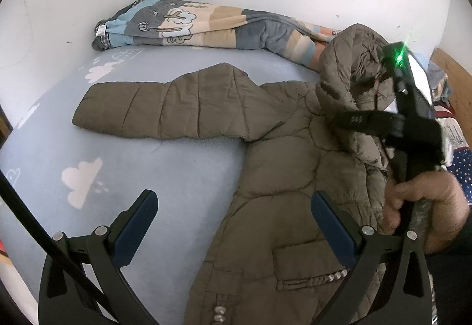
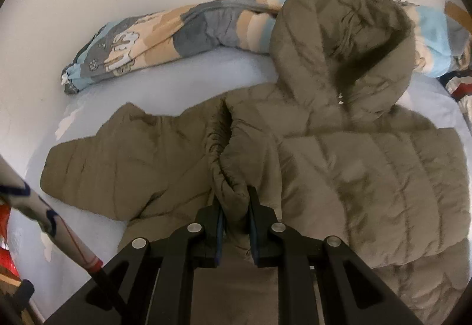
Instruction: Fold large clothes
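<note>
Right hand-held gripper [image 2: 236, 207] pinching jacket [image 2: 339, 162] (cuff)

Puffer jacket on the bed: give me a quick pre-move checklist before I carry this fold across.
1. Right gripper shut on the puffer jacket: ok, a bunched fold sits between its fingers.
2. Left gripper free: ok, open, holding nothing.
3. Left sleeve laid out flat on the bedsheet: ok.
4. Hood flat: not ok, it stands up, puffed.
5. Rolled blanket apart from the sleeve: ok, though it touches or passes behind the hood.
6. Grip depth on the fabric: cannot tell.
</note>
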The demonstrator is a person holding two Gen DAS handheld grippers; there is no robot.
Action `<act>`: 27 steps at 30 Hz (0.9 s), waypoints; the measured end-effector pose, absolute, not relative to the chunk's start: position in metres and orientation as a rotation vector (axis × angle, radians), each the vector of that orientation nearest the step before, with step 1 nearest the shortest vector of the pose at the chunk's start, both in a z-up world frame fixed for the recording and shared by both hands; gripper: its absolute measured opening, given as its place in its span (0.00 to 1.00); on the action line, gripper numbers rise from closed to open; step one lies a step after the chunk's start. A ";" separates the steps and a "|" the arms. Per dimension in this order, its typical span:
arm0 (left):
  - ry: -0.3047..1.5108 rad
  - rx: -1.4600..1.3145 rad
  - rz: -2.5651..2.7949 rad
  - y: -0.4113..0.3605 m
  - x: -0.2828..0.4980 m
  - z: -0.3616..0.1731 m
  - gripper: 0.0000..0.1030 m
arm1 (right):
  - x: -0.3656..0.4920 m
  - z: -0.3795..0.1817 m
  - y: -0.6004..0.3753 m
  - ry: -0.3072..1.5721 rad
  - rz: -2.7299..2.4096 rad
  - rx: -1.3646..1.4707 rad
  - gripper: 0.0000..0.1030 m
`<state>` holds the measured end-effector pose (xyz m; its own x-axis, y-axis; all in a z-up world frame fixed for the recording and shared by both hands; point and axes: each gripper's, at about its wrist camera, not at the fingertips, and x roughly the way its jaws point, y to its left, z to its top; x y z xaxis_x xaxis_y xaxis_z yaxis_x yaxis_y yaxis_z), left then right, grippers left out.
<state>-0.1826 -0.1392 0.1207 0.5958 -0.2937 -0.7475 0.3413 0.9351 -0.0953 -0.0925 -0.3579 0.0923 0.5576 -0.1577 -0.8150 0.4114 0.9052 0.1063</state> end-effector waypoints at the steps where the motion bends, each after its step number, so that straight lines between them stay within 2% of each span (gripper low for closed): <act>1: 0.858 0.059 -0.367 -0.140 -0.182 0.121 1.00 | -0.091 0.088 -0.357 0.927 -0.340 0.303 0.15; 6: 0.866 0.060 -0.364 -0.142 -0.180 0.117 1.00 | -0.089 0.073 -0.355 0.943 -0.333 0.319 0.17; 9: 0.871 0.065 -0.367 -0.144 -0.179 0.116 1.00 | -0.087 0.069 -0.355 0.956 -0.316 0.329 0.22; 10: 0.869 0.069 -0.366 -0.144 -0.179 0.116 1.00 | -0.087 0.068 -0.354 0.957 -0.308 0.332 0.26; 12: 0.869 0.071 -0.363 -0.146 -0.179 0.115 1.00 | -0.087 0.068 -0.354 0.959 -0.269 0.360 0.42; 13: 0.871 0.070 -0.362 -0.146 -0.178 0.115 1.00 | -0.089 0.070 -0.353 0.952 -0.231 0.392 0.54; 14: 0.873 0.069 -0.363 -0.146 -0.178 0.114 1.00 | -0.090 0.071 -0.352 0.947 -0.218 0.404 0.58; 21: 0.861 0.074 -0.368 -0.153 -0.177 0.116 1.00 | -0.124 0.100 -0.365 0.871 -0.197 0.502 0.58; 27: 0.849 0.108 -0.412 -0.177 -0.156 0.123 1.00 | -0.183 0.118 -0.443 0.812 -0.439 0.537 0.57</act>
<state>-0.1559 -0.1771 0.1231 0.5871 -0.3097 -0.7479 0.3950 0.9161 -0.0693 -0.1831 -0.4428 0.1176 0.6128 -0.1622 -0.7734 0.5586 0.7811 0.2789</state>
